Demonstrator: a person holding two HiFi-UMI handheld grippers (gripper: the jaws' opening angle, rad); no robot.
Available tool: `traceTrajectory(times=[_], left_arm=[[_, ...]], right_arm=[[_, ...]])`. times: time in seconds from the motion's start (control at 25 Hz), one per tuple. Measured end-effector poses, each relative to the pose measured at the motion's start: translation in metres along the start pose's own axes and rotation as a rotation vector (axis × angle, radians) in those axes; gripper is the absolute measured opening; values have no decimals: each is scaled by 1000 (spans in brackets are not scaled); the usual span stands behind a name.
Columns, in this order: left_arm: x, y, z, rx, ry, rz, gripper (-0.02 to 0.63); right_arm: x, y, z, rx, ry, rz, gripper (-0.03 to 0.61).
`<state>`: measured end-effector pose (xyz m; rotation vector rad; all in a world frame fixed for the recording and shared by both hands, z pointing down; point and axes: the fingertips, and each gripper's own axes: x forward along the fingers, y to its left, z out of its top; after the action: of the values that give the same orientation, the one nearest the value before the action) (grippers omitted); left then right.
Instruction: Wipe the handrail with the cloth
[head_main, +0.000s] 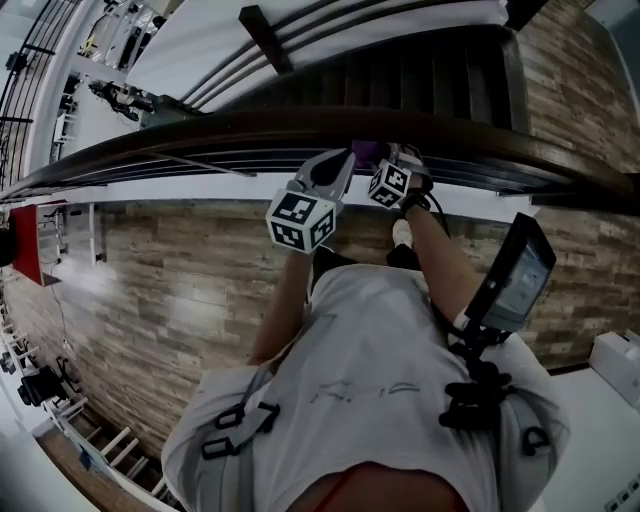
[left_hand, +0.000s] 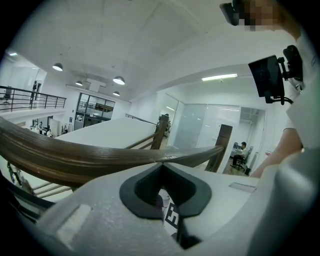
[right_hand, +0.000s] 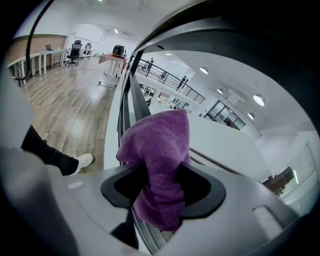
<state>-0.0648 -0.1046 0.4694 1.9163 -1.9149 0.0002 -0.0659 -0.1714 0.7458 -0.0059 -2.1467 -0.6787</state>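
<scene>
Two grippers: both are up at the handrail (head_main: 200, 135), side by side.
Left gripper (left_hand: 161, 165): its jaws are pressed together with nothing in them, and its tip is close to the rail.
Right gripper (right_hand: 162, 172): its jaws squeeze the purple cloth (right_hand: 160, 160).
Cloth: it sticks up out of the right jaws, at the rail's near edge.
Handrail: dark brown wood, long and curved.
Person: wears a white shirt (head_main: 370, 380) and stands on a wood floor (head_main: 180, 300).

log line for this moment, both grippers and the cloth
left gripper: shut, empty, by handrail | right gripper: shut on purple cloth at handrail
</scene>
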Motion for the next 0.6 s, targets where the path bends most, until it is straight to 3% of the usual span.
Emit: traceTrajectory(times=[0.24, 0.6], left_arm=[[28, -28, -5, 14, 26, -83, 0], [91, -107, -15, 78, 94, -292, 0]], right_arm=[[-13, -15, -31, 20, 26, -32, 206], [-28, -32, -80, 34, 37, -49, 210]])
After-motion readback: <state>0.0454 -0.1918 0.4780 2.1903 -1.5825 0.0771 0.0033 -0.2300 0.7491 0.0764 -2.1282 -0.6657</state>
